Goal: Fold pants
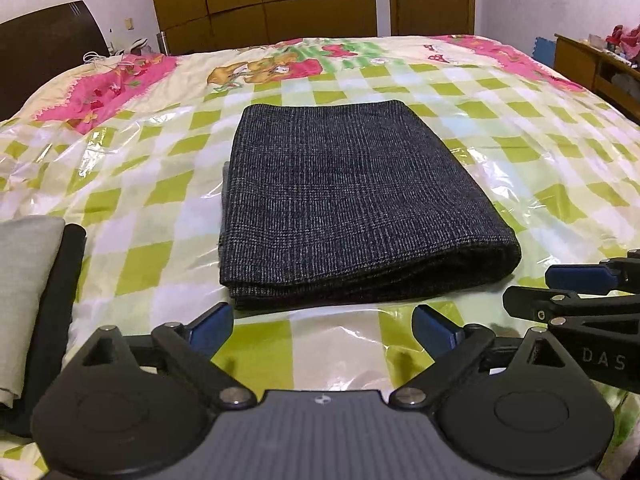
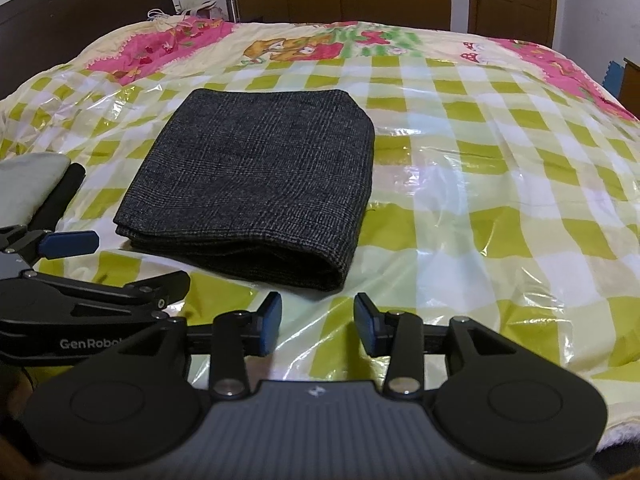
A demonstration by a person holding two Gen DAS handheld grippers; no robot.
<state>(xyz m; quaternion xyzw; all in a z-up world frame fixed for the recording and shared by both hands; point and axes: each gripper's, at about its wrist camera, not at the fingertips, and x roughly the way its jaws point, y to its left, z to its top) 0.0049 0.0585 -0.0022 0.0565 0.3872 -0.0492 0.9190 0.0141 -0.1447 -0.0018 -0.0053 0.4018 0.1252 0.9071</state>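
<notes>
Left view shows a shelf (image 1: 600, 68) far right; right view doesn't, but gives more headboard (image 2: 80, 4) far left. Pants (image 1: 352, 208) folded into a dark rectangle mid-bed, thick fold edge on the near side, lying on plastic sheet (image 1: 540, 168) over the checked quilt (image 1: 132, 92). Open room right of the pants; grey cloth (image 1: 24, 288) near left. Left gripper (image 1: 323, 330) jaws wide, empty, just short of the near edge. Right gripper (image 2: 318, 326) jaws narrower, part open, empty, near the pants' right corner.
</notes>
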